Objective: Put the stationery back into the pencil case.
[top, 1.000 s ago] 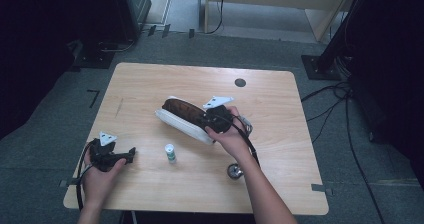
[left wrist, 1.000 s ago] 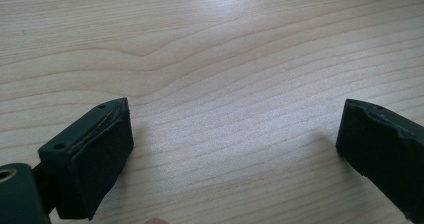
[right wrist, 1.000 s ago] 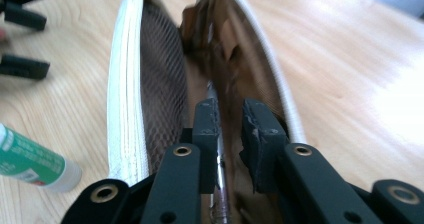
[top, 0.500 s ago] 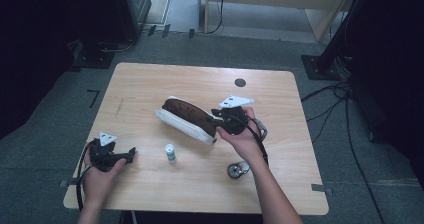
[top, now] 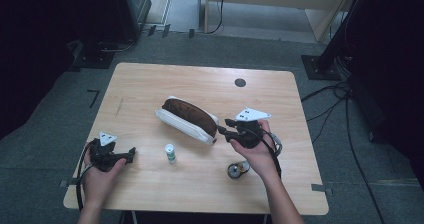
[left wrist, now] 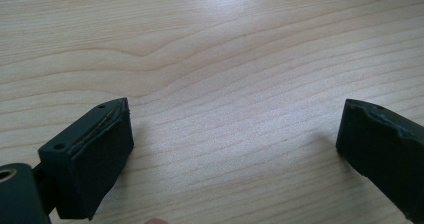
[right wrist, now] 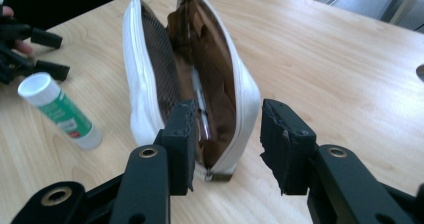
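Note:
A white pencil case (top: 187, 120) with brown lining lies unzipped at the table's middle; in the right gripper view the pencil case (right wrist: 150, 84) gapes toward me with a slim pen-like item inside. My right gripper (top: 223, 129) is open just off the case's right end, and in its own view the right gripper (right wrist: 228, 113) has its jaws apart in front of the zipper end, holding nothing. A glue stick (top: 170, 153) stands in front of the case, also seen as the glue stick (right wrist: 60, 111). My left gripper (top: 131, 153) rests open at front left; the left gripper (left wrist: 235, 129) spans bare wood.
A small roll of tape (top: 237, 169) lies by the right wrist near the front edge. A dark round grommet (top: 240, 82) sits at the back right of the wooden table (top: 150, 84). Dark stands and cables surround the table on the floor.
My right gripper has drawn back to the right and toward me, away from the pencil case's open top to just beyond its end. The left gripper has stayed put.

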Motion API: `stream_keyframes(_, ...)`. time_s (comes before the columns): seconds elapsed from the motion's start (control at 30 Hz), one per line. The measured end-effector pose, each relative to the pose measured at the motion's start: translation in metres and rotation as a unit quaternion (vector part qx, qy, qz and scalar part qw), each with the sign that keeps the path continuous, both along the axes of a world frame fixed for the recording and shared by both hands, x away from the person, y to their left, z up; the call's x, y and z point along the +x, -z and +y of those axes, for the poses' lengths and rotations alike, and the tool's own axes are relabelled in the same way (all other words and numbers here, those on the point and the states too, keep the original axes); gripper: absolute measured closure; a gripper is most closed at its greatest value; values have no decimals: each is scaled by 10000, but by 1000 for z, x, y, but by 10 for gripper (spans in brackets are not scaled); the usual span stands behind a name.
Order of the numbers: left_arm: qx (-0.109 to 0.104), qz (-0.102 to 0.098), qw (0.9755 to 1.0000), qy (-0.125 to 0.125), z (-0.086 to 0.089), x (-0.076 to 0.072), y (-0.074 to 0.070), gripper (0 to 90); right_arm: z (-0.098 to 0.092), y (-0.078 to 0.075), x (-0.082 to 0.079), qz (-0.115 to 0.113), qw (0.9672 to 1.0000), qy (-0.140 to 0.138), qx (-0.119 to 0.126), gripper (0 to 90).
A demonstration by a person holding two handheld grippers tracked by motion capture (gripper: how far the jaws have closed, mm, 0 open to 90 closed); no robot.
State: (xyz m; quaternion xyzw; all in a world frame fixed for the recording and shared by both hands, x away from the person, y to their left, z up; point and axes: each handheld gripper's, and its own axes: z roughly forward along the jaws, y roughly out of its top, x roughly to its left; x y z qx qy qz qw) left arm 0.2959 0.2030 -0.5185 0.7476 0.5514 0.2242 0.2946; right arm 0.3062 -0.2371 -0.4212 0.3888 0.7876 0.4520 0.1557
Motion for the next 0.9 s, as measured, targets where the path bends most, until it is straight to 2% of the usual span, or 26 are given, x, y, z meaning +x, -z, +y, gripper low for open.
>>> stream_keyframes(0.23, -1, -1, 10000, 0, 0, 0, 0, 18, -6, 17, -15, 107, 9999, 67, 53, 567)
stream_keyframes(0.4, -1, 1, 10000, 0, 0, 0, 0, 18, -4, 28, -23, 178, 9998, 6, 114, 566)
stream_keyframes(0.67, 5, 3, 10000, 10, 0, 0, 0, 18, 12, 40, -31, 262, 9994, -166, 182, 566)
stream_keyframes(0.9, 5, -2, 10000, 7, 0, 0, 0, 18, 35, 44, -34, 306, 9984, -388, 286, 567)
